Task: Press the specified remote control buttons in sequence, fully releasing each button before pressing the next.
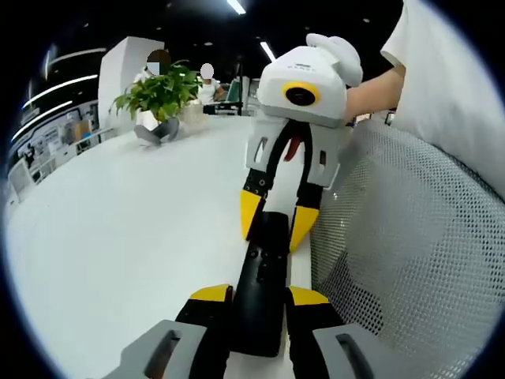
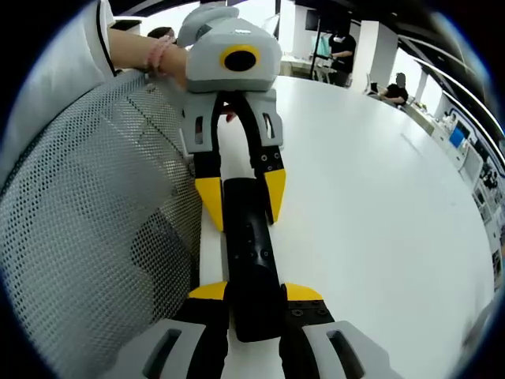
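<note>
A black remote control [image 1: 260,276] lies lengthwise between both grippers above the white table [image 1: 126,237]. In the left gripper view my left gripper [image 1: 259,296] is shut on its near end, yellow-tipped jaws pressed to its sides. The right gripper [image 1: 276,217] comes in from above, facing me, and clamps the far end. In the right gripper view the same remote [image 2: 251,260] shows small buttons on its top face. My right gripper [image 2: 256,292] grips the near end and the left gripper [image 2: 241,193] holds the far end.
A grey mesh chair back [image 1: 410,237] stands close beside the remote, also seen as a mesh chair back [image 2: 87,205]. A person's hand [image 2: 154,55] and white sleeve are behind it. A potted plant [image 1: 162,99] stands at the table's far side, with people beyond.
</note>
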`<state>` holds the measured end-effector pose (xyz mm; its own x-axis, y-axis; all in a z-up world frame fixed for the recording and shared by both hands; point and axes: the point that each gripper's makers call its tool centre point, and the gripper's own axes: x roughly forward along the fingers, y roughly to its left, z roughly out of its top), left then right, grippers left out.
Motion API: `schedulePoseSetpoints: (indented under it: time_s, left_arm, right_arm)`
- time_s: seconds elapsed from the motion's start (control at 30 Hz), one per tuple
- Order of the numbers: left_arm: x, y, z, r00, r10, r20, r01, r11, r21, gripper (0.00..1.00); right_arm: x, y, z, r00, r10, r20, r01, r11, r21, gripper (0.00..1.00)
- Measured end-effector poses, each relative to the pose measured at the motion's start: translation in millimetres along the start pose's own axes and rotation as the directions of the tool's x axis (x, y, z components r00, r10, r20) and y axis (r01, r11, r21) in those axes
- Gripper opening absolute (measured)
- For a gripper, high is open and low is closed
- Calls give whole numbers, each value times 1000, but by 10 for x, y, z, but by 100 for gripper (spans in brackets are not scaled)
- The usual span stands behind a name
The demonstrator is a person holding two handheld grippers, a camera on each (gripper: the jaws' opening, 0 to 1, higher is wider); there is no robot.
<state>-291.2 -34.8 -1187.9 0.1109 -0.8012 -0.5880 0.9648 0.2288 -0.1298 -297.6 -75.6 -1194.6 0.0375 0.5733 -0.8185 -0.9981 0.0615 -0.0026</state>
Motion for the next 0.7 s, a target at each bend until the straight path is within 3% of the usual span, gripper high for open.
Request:
schedulePoseSetpoints:
  time_s: [0.17,0.3,0.43,0.5,0.57,0.63,0.7]
  left_arm:
    - [-153,105,-25,997,69,-43,-71,997,-43,36]
    - [-363,251,173,987,153,43,-148,983,-107,48]
    - [-593,397,325,960,260,101,-246,959,-138,75]
    - [-750,451,435,934,320,160,-290,940,-182,83]
    - [-903,494,558,895,379,234,-336,919,-206,96]
    - [-1092,498,717,838,426,341,-364,902,-231,100]
    - [-1298,522,825,770,491,407,-399,869,-293,100]
  right_arm:
    - [-1,-19,11,1000,-16,17,15,999,35,21]
    - [-1,-24,11,1000,-13,23,12,999,45,21]
    - [-1,-25,11,999,-16,28,14,999,46,21]
    - [0,-27,11,999,-19,37,17,999,51,22]
    - [-1,-27,17,999,-21,46,18,998,60,22]
    - [0,-30,19,998,-22,52,18,997,70,22]
    - [-1,-31,21,998,-20,55,16,997,74,22]
